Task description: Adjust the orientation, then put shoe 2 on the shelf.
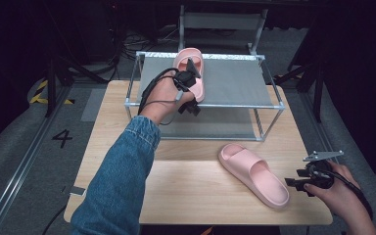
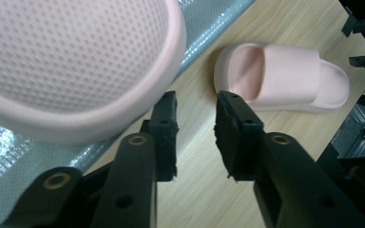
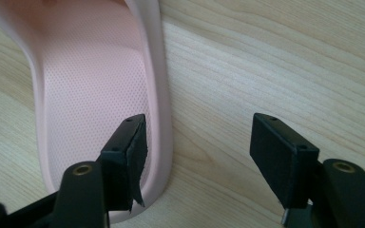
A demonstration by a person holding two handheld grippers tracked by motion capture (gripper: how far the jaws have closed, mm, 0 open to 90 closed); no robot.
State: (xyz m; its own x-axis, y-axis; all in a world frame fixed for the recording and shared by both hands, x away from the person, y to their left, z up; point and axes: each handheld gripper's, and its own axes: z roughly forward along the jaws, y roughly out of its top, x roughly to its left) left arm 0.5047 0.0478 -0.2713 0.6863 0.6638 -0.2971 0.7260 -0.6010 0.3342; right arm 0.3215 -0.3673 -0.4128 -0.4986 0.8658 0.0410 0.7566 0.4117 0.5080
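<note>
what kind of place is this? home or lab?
Most likely a lab or data-recording studio, not a home: a wooden table stands alone on grey floor among black drapes, loose cables trail behind it, and a number 4 is marked on the floor.

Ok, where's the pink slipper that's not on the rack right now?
In the high view the slipper on the table lies on the wooden table, right of centre, in front of the metal rack, its heel end close to the right gripper.

The left tool (image 1: 188, 93) hid the rack slipper's (image 1: 194, 73) heel; the right tool's view cropped the other slipper's (image 3: 95, 85) toe.
</note>
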